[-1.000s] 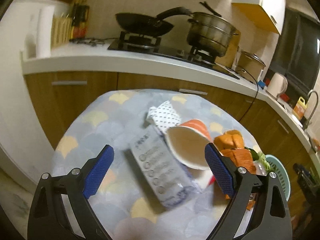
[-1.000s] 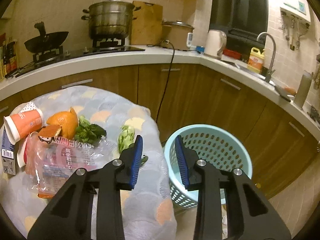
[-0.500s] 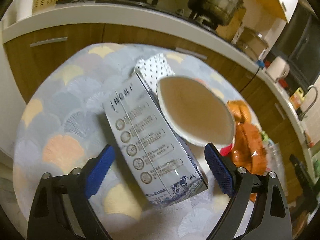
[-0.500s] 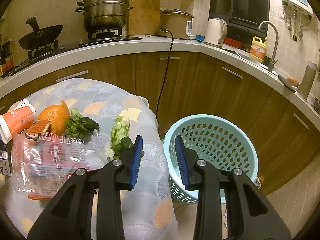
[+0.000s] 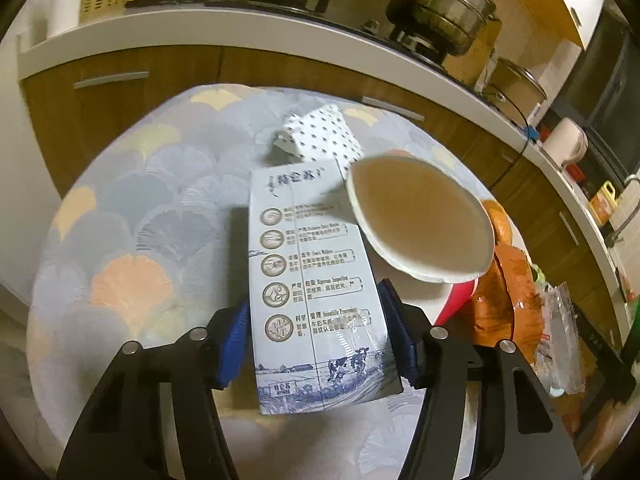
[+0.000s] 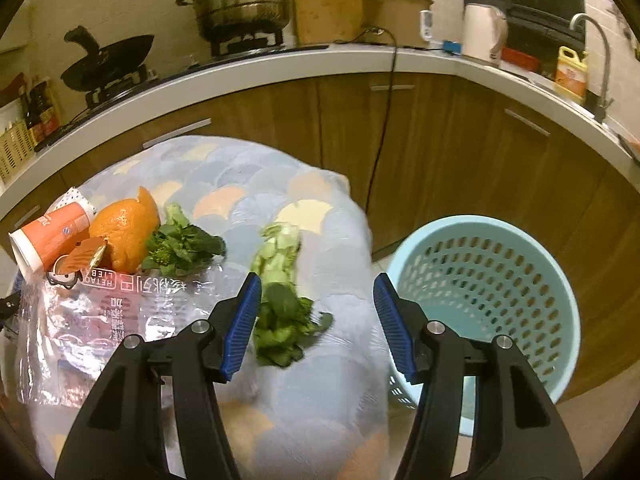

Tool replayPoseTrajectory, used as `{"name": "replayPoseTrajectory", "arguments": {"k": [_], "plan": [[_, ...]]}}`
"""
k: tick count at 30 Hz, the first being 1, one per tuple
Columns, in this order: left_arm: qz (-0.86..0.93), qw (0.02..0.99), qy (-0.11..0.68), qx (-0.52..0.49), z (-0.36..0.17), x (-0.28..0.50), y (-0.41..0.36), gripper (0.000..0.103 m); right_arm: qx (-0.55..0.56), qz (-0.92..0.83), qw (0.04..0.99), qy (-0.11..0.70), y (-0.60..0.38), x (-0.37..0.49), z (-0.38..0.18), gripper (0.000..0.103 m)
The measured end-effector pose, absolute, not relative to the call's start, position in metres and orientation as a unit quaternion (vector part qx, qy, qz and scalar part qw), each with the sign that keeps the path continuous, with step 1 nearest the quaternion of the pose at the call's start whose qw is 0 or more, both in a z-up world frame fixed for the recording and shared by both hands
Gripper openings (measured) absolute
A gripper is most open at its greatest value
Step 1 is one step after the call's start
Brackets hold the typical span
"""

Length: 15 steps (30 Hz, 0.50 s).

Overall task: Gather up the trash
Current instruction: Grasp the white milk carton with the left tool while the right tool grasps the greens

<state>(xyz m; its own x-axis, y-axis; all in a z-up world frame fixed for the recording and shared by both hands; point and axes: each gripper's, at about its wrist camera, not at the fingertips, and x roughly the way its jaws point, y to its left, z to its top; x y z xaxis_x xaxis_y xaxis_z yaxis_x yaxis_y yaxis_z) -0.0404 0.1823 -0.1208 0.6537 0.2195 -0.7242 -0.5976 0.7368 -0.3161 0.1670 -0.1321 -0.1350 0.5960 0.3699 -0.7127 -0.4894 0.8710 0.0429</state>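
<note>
With both blue pads pressed against its sides, the milk carton (image 5: 316,292) sits clamped in the left gripper (image 5: 316,336), jaws closed down to the carton's width, its printed face turned up toward the camera. Just beyond and to the right, the open mouth of an orange paper cup (image 5: 420,228) lies on its side, touching the carton's edge. Behind both, a white dotted wrapper (image 5: 324,136) rests on the scallop-patterned cloth covering the round surface (image 5: 132,216).

Over on the other side, the right gripper (image 6: 318,328) hangs with jaws spread wide and nothing between the pads; a leafy green vegetable scrap (image 6: 280,312) lies on the cloth right below the gap, nearer the left pad. A clear printed plastic bag (image 6: 92,320) sprawls to the left, and past it come more greens (image 6: 180,246), an orange peel (image 6: 126,232) and that paper cup. Down on the floor beside the surface stands the light blue perforated basket (image 6: 496,292). Farther back, a wok and steamer pot sit on the stove.
</note>
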Motion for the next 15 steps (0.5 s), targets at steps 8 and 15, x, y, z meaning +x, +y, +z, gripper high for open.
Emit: {"name": "replayPoseTrajectory", "arguments": {"k": [8,15], "plan": [[0.267,0.869,0.318,-0.269,-0.107,-0.057,0.186,0.056,-0.092,0.239,0.874,0.412,-0.11,0.18,-0.155,0.055],[0.28,0.881,0.282,-0.259,-0.084,-0.068,0.18,0.056,-0.077,0.257,0.868,0.418,-0.113,0.179,-0.155,0.021]]}}
